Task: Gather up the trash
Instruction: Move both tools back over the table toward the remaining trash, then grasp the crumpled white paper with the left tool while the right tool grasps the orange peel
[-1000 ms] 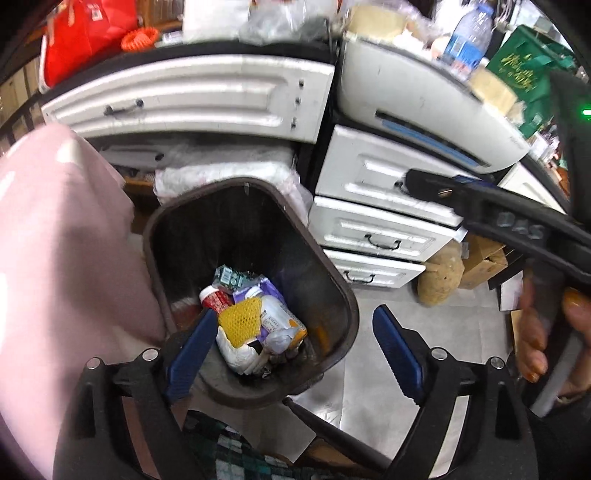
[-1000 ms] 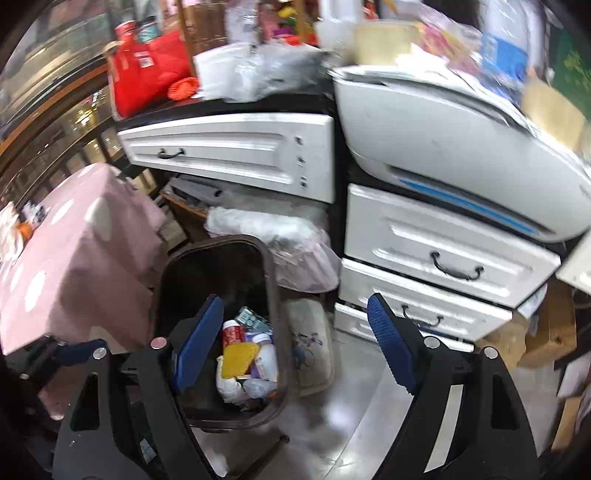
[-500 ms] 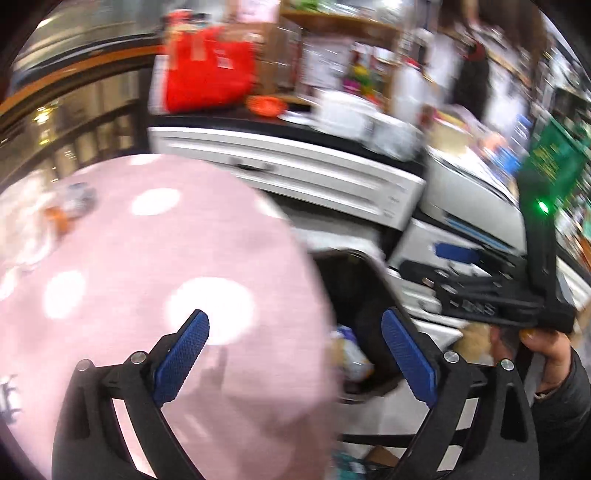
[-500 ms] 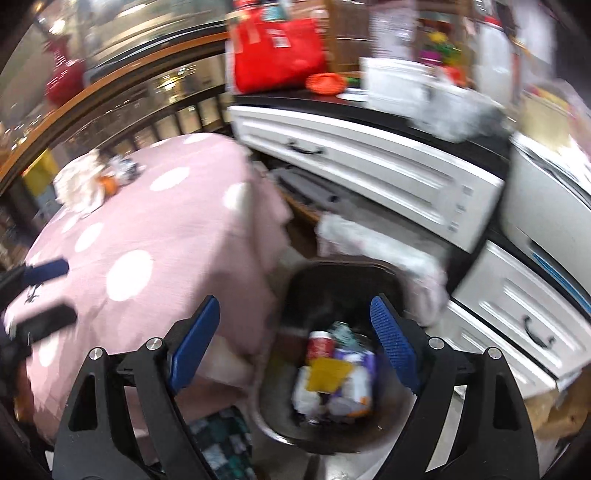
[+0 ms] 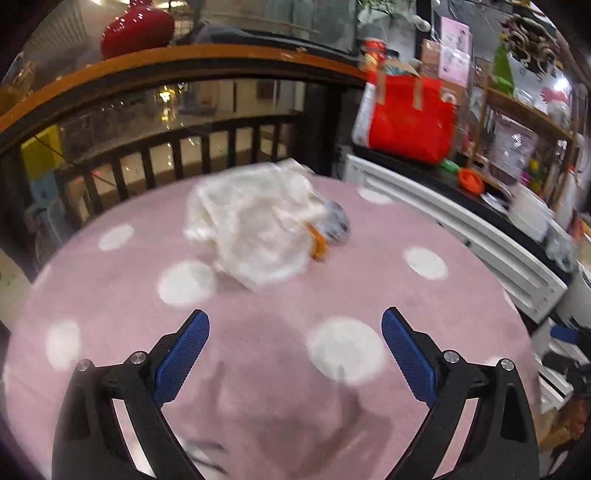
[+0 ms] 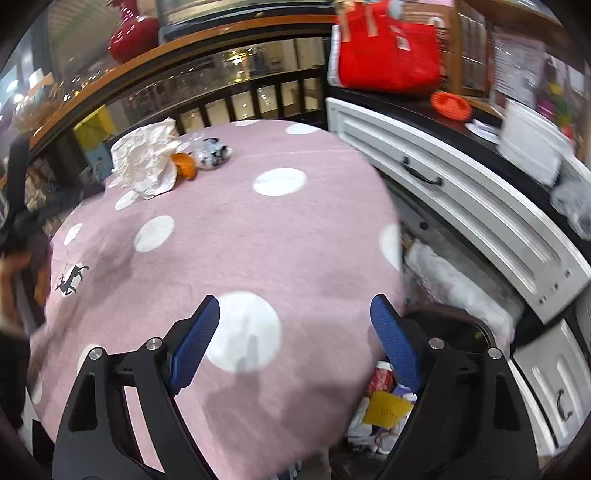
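— What lies under everything?

— A pink cloth with white dots [image 6: 236, 236] covers the desk; a small dark deer print [image 6: 72, 280] sits near its left edge.

— And behind it?

— A dark railing [image 5: 177, 155] under an orange-brown rail, with a red vase [image 5: 136, 27] above. To the right, a white cabinet [image 6: 461, 199] with a black drawer handle, and on its black top a red bag [image 6: 388, 55] beside something orange [image 6: 451, 104], perhaps a mesh scrubber; it is blurred.

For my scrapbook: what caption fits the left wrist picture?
Open left gripper hovers over pink dotted tablecloth, facing crumpled white paper.
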Tool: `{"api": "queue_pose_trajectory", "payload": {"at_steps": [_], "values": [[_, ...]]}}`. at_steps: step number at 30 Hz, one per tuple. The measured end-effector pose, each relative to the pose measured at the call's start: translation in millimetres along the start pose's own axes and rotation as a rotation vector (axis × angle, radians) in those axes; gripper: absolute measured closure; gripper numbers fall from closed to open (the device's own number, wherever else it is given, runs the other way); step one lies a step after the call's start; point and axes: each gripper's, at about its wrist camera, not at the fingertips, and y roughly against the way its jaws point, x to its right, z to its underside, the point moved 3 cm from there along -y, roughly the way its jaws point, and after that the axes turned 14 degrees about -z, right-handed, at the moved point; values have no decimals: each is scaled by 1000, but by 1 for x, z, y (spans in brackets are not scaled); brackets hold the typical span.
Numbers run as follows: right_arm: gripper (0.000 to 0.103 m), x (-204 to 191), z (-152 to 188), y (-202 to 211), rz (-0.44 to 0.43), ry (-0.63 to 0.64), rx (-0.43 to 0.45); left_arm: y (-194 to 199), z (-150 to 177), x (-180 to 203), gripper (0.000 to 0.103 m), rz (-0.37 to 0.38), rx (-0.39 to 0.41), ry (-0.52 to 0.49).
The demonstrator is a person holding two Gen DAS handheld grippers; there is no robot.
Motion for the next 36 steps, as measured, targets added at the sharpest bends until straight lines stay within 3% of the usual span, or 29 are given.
{"api": "queue_pose_trajectory", "payload": {"at_steps": [5,12,14,18,20,27,32,36], "values": [[20,-14,-17,-20,-14,38,-26,-36,-45,-29,10,2,36,-17],[20,-32,-39,-44,-17,101,-59,-83,-50,-41,11,25,-13,-77],[20,-37,-45,-52,-13,120,-66,-86,-46,-40,24,68,-16,-71],[20,-47,-56,-69,-28,141,-80,-83,-35,-37,74,134,-32,-72],[20,-53,-63,-78,-38,158,-82,-76,-33,-40,79,152,-15,-56],[23,-84,-99,-123,-139,219,-109,-36,-29,-73,83,151,26,78],[31,-105,-133,-167,-178,268,-123,-5,-19,-98,83,61,47,112],[34,-120,-152,-198,-182,323,-132,10,-8,-114,83,43,47,168]]}}
